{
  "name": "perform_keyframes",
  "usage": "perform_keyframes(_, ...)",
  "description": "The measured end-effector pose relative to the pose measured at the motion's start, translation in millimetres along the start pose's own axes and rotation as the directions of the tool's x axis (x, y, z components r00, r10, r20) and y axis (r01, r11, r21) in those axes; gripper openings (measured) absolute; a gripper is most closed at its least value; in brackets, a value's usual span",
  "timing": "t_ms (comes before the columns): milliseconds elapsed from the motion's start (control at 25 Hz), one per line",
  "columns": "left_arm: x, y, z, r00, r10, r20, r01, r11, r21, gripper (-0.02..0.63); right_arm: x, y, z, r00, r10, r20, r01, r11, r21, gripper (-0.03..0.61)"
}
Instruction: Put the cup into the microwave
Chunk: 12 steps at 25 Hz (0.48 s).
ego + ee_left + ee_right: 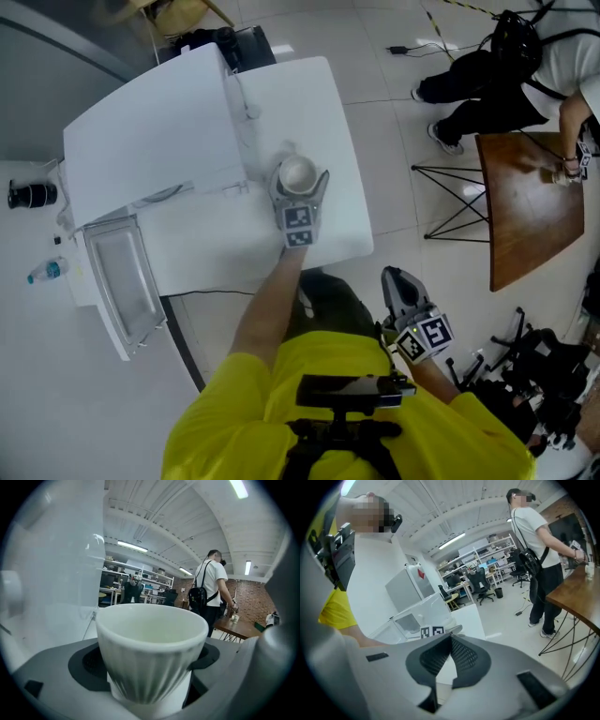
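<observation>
A white ribbed cup stands on the white table, just right of the white microwave, whose door hangs open toward me. My left gripper reaches over the table edge with one jaw on each side of the cup. In the left gripper view the cup fills the space between the dark pads, and I see no clear squeeze on it. My right gripper hangs low beside my body, off the table. Its pads are closed together with nothing between them.
A brown wooden table on black legs stands to the right, with a person working at it. A small bottle and a black cylinder lie on the floor left of the microwave. Cables run behind the white table.
</observation>
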<state>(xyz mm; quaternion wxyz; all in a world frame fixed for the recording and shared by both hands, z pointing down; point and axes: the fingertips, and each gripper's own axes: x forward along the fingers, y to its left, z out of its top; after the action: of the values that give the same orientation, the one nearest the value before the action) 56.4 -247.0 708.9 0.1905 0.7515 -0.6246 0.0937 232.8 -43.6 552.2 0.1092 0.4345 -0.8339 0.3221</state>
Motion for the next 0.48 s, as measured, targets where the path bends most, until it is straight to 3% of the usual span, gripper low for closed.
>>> perform_keyframes(240,-126,-13,-15,0.999,-0.054,0.0,0.054,0.997,-0.056,0.466,37,35,10,0.993,0.11,-0.032,-0.112,0.99,-0.082,0.005)
perform_keyframes(360,-179,25,-4,0.999,0.015,0.039,-0.011,0.995,-0.101,0.466,64,61,8,0.98,0.19,-0.065,-0.198,0.97,-0.14,0.005)
perform_keyframes(480,-223,97,5,0.99,0.143,0.005,-0.141,0.979,-0.146,0.466,102,98,-3,0.953,0.282,-0.111,-0.298,0.939,-0.173,0.005)
